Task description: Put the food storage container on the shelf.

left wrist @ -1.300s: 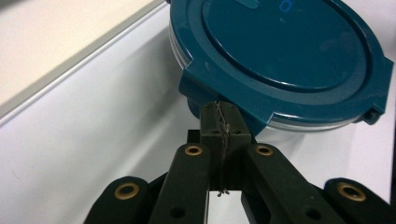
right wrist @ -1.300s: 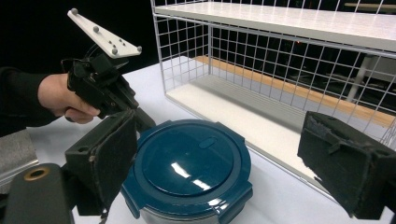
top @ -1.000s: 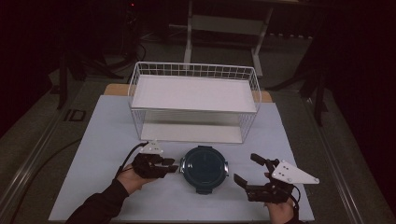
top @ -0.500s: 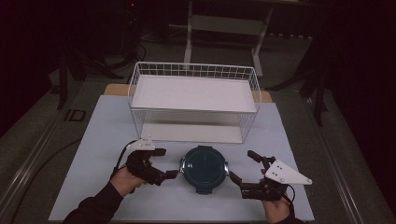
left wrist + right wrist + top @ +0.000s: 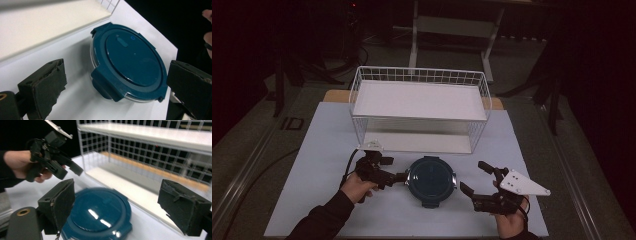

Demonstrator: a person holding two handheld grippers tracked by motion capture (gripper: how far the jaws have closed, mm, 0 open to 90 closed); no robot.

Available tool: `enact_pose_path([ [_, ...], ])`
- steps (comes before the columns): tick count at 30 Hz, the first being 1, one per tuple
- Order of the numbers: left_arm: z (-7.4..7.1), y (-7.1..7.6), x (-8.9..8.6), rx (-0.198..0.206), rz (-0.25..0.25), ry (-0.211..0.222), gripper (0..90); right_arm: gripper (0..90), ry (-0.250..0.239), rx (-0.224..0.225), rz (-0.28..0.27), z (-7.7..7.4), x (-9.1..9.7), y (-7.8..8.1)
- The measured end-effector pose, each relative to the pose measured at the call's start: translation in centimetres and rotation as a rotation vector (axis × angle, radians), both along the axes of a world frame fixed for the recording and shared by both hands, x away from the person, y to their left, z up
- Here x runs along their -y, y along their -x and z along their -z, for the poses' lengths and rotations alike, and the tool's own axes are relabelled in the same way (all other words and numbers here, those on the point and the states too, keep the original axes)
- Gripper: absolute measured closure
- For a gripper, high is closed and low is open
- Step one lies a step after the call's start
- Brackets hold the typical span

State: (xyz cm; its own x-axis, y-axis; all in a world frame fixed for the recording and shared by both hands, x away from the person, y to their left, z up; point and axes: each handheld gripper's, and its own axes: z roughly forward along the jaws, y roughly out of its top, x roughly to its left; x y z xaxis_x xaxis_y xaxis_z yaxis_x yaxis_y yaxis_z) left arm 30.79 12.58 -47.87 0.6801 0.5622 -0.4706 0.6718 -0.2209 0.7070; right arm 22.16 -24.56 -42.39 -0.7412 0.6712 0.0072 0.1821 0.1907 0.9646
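Observation:
A round container with a dark teal clip-on lid (image 5: 430, 180) (image 5: 132, 62) (image 5: 100, 212) lies on the white table cover near the front edge. My left gripper (image 5: 395, 169) (image 5: 117, 75) (image 5: 68, 170) is at the container's left side. Its jaws have just been opening and now stand wide. The lid's near clip lies ahead between them, and the pads do not touch it. My right gripper (image 5: 475, 177) (image 5: 120, 200) is a short way off the container's right side, open, with nothing between its pads.
A white wire basket shelf (image 5: 419, 100) (image 5: 150, 150) stands just behind the container, with a flat white board on top and an open lower level. The white table cover (image 5: 312, 165) ends near the hands, with dark floor and stand legs beyond.
The left gripper's jaws opened, drew back to the left, then came right again to the container's edge. The right gripper and the container have kept their places.

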Motion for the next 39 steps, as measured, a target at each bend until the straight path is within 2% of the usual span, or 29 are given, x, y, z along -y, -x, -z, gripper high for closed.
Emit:
enact_pose_path([
  [1, 0.3, -0.3, 0.1, -0.033, -0.008, 0.003, 2.9, 11.9, 0.025, -0.006, 0.024, 0.0, 0.0, -0.1],
  [3, 0.9, -0.8, 0.2, -0.121, -0.014, 0.034, 3.0, 9.7, 0.031, 0.018, 0.035, 0.1, -0.1, 0.2],
  [5, 1.4, -1.3, 0.3, -0.193, -0.015, 0.031, 3.2, 9.6, 0.036, 0.012, 0.022, 0.2, -0.3, 0.3],
  [6, 1.7, -1.4, 0.4, -0.218, 0.005, 0.041, 4.4, 9.6, 0.037, 0.013, 0.028, 0.3, -0.4, 0.4],
  [7, 1.9, -1.5, 0.5, -0.235, 0.002, 0.036, 4.3, 9.6, 0.045, 0.008, 0.019, 0.4, -0.4, 0.4],
  [9, 2.3, -1.7, 0.6, -0.286, -0.001, 0.064, 5.2, 9.6, 0.061, 0.000, 0.015, 0.6, -0.6, 0.4],
  [11, 2.6, -1.9, 0.7, -0.337, -0.004, 0.071, 6.2, 9.7, 0.073, -0.002, 0.002, 0.7, -0.8, 0.5],
  [17, 3.4, -2.3, 0.5, -0.411, -0.033, 0.071, 25.8, 12.3, 0.080, -0.002, -0.018, 0.7, -1.1, 0.7],
  [20, 3.8, -2.4, 0.3, -0.455, -0.037, 0.098, 33.5, 12.4, 0.088, 0.003, -0.015, 0.7, -1.1, 0.8],
  [27, 4.2, -2.7, 0.5, -0.515, -0.005, 0.141, 48.5, 14.1, 0.101, 0.009, -0.012, 0.7, -1.2, 0.9],
  [32, 4.2, -2.6, 0.5, -0.508, 0.002, 0.144, 52.2, 15.3, 0.095, 0.002, -0.004, 0.7, -1.1, 0.8],
  [36, 4.0, -2.5, 0.6, -0.487, 0.008, 0.140, 52.5, 17.2, 0.087, -0.035, 0.001, 0.9, -1.0, 0.5],
  [38, 3.8, -2.3, 0.6, -0.467, 0.017, 0.126, 52.7, 17.6, 0.072, -0.075, -0.002, 1.1, -0.9, 0.2],
  [39, 3.7, -2.1, 0.7, -0.461, 0.016, 0.132, 53.0, 18.1, 0.067, -0.103, -0.011, 1.3, -0.9, 0.0],
])
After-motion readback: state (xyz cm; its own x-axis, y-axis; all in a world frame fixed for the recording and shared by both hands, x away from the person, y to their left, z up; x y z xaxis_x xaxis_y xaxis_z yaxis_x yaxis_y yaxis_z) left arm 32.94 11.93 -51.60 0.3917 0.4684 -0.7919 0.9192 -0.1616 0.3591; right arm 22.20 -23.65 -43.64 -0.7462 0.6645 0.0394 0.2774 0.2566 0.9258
